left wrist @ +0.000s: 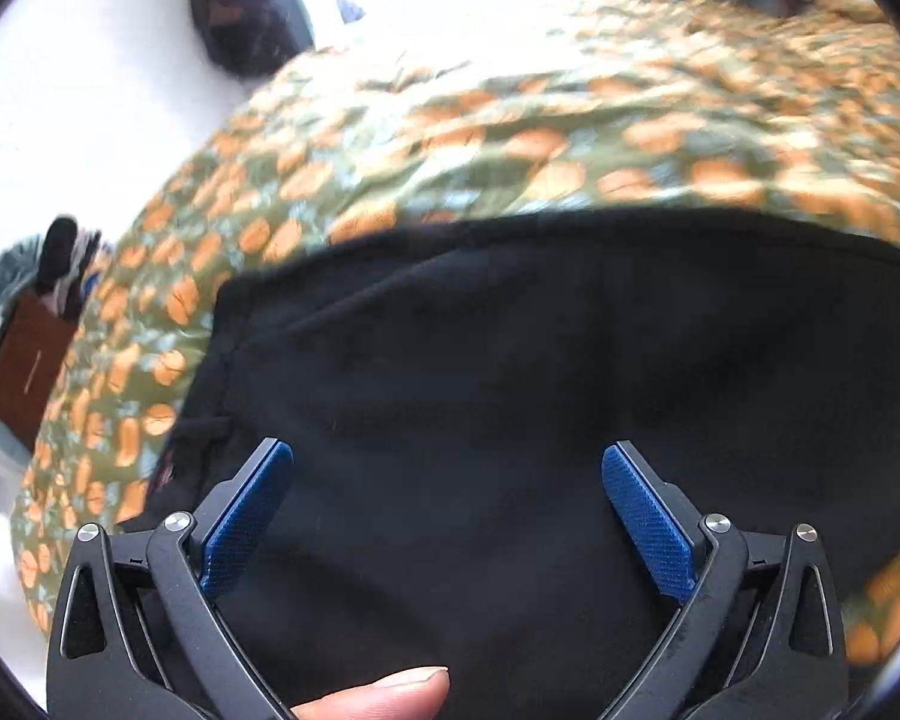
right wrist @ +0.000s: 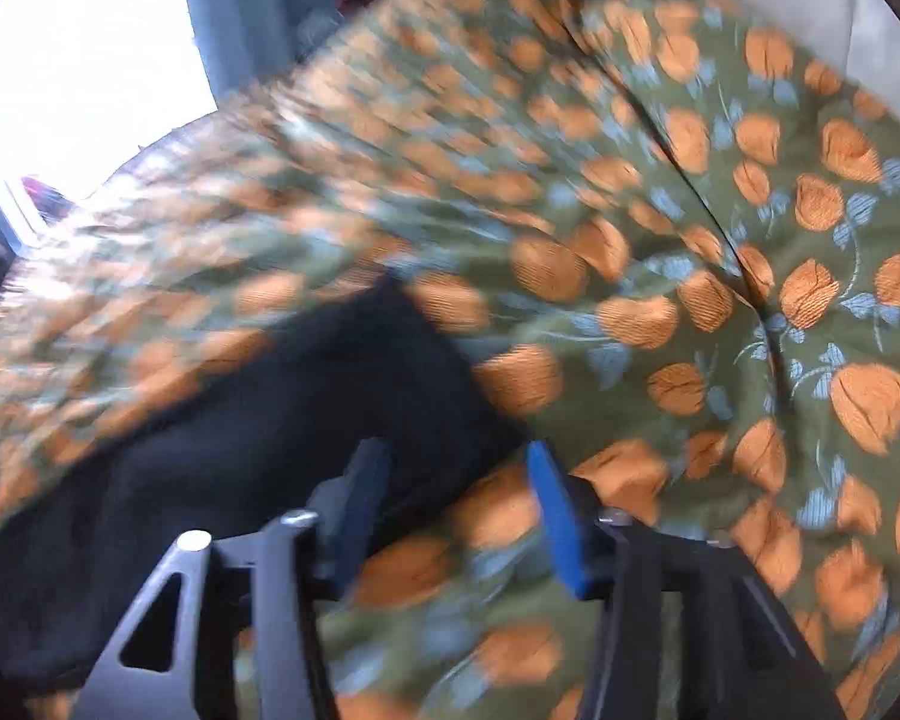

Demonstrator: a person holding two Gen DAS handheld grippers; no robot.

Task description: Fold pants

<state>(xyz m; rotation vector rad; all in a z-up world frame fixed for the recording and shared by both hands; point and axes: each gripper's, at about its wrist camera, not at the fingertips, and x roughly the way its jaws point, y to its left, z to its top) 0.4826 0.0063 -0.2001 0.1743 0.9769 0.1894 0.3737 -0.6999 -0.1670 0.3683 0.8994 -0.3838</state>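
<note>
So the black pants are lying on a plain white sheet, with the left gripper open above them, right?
Not quite. The black pants lie on a green bedspread printed with orange flowers, not a plain white sheet; both wrist views show the pattern. The rest holds: in the left wrist view the left gripper is open above the pants, its blue fingers wide apart.

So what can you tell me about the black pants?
The pants are plain black soft cloth, lying spread and a bit wrinkled on a green bedspread with orange flowers. A seam runs down one side edge. The left gripper hovers open over them, its blue fingers wide apart, nothing pinched. In the right view a corner of the pants lies by the right gripper, which is open too. Both views are blurry, so finer details are unclear.
</note>
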